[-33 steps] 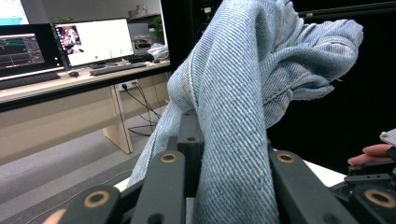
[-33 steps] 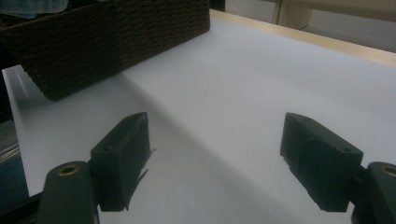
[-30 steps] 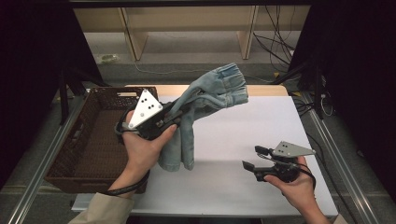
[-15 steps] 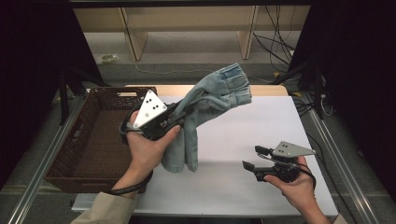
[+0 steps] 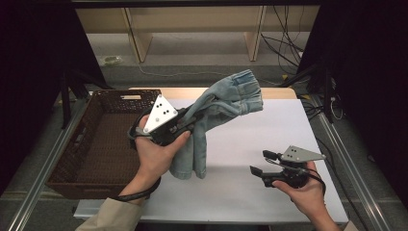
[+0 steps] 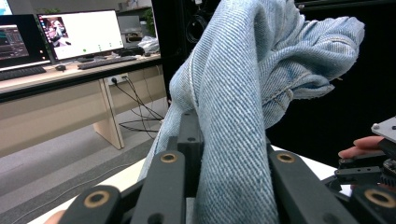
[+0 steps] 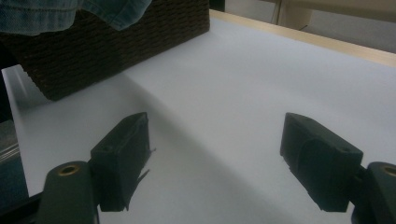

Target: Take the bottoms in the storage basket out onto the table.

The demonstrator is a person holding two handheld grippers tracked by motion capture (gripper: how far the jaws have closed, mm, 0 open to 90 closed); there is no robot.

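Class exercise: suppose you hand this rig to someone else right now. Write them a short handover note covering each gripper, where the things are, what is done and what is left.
Left gripper: shut on the faded blue denim garment, bunched between its jaws and lifted; the lower folds hang down toward the white table top.
Right gripper: open, holding nothing, low over the table's near right part.
Dark brown woven basket: at the table's left, nothing visible inside.
Done: garment gripped and raised.
Left: probably carry it over to the basket and release it there; the right gripper is free to help gather the hanging part.
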